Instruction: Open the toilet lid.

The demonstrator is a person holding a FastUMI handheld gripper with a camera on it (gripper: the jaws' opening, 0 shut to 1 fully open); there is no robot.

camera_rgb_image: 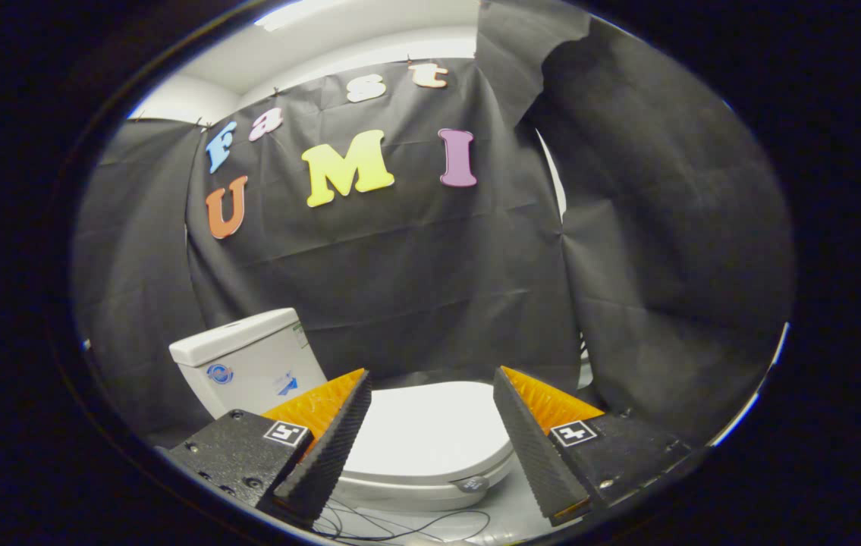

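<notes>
While the toilet lid (430,425) lies flat and closed over the bowl, the gripper (430,394) hangs above it with its fingers spread wide and nothing between them. On the left, the white cistern (248,364) stands against the black cloth wall (415,288), rising just behind the left finger (328,447). Moving across, the lid shows in the gap between the two fingers and slightly beyond their tips, its smooth white top facing up and its rounded front edge (415,481) overhanging the seat below. A small dark tab or badge (472,483) sits on that front rim, toward the right finger (536,447). A thin dark cable (400,527) loops on the floor under the bowl's front.

The lid looks like rigid, glossy plastic: probably light, stiff and hinged at the cistern end, but slick enough for the fingers to slide on it. The likeliest hold is the front lip, farthest from the hinge, with one finger hooked beneath the overhang or both pinching the rim, then swung up toward the cistern.
</notes>
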